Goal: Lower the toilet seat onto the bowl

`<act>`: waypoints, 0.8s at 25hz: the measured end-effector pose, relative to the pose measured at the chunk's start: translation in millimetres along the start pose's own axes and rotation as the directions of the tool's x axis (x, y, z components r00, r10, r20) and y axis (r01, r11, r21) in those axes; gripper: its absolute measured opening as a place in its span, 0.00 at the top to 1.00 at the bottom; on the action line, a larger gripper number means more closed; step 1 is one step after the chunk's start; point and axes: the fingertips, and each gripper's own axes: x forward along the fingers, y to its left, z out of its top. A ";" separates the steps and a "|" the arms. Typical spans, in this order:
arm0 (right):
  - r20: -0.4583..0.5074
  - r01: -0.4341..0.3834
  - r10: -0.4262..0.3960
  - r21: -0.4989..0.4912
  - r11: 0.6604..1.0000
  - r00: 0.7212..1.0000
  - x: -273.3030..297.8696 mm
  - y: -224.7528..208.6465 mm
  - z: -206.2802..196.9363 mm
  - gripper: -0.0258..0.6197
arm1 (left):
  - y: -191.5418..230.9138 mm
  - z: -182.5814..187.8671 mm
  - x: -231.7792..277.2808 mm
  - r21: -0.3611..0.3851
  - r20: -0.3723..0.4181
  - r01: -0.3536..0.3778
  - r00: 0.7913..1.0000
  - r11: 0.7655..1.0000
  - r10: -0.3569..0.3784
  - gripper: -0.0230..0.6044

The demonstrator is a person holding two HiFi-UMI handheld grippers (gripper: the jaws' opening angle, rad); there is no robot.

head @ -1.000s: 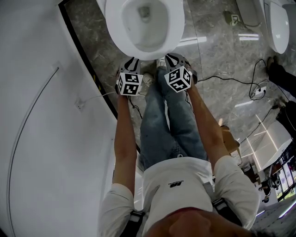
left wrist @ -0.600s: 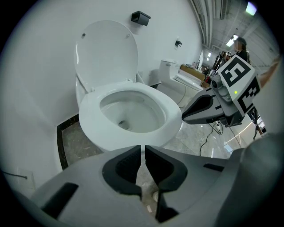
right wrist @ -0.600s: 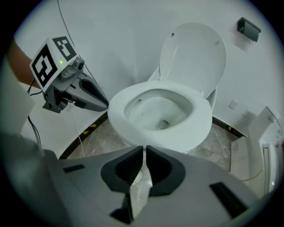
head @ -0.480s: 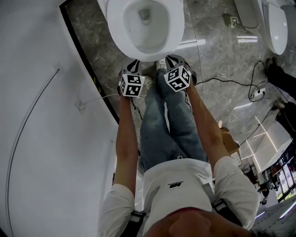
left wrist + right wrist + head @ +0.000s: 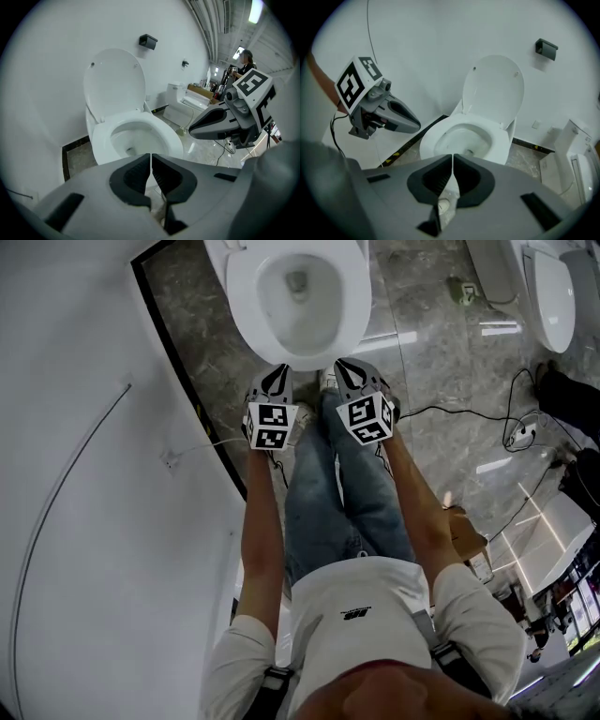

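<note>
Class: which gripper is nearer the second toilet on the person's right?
Right. The right gripper is on the side facing the second toilet; the left gripper, jaws just closed with nothing between them, is beyond it, nearer the white wall.

White toilet seat [image 5: 357, 304] flat on the bowl [image 5: 292, 320] (lid [image 5: 115, 84] upright behind)

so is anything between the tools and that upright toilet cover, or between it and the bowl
Nothing visible. The left tool, its jaws just closed further, and the right tool are shut and empty, short of the bowl; only open air lies between them and the upright cover, and the bowl's top is bare.
</note>
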 end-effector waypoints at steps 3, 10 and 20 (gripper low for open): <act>0.055 0.030 -0.031 0.009 1.000 0.998 -11.7 -11.1 26.2 0.91 | 2.5 22.3 -11.3 0.004 0.048 -0.007 0.999 1.000 0.006 0.91; 0.198 0.064 -0.072 0.047 0.997 0.978 -46.7 -35.7 83.3 0.91 | 10.6 86.6 -46.2 0.028 0.186 -0.044 0.982 0.999 0.038 0.91; 0.356 0.063 -0.087 0.078 0.995 0.931 -94.2 -42.5 144.2 0.91 | 9.6 157.3 -98.6 0.039 0.354 -0.085 0.933 0.996 0.066 0.92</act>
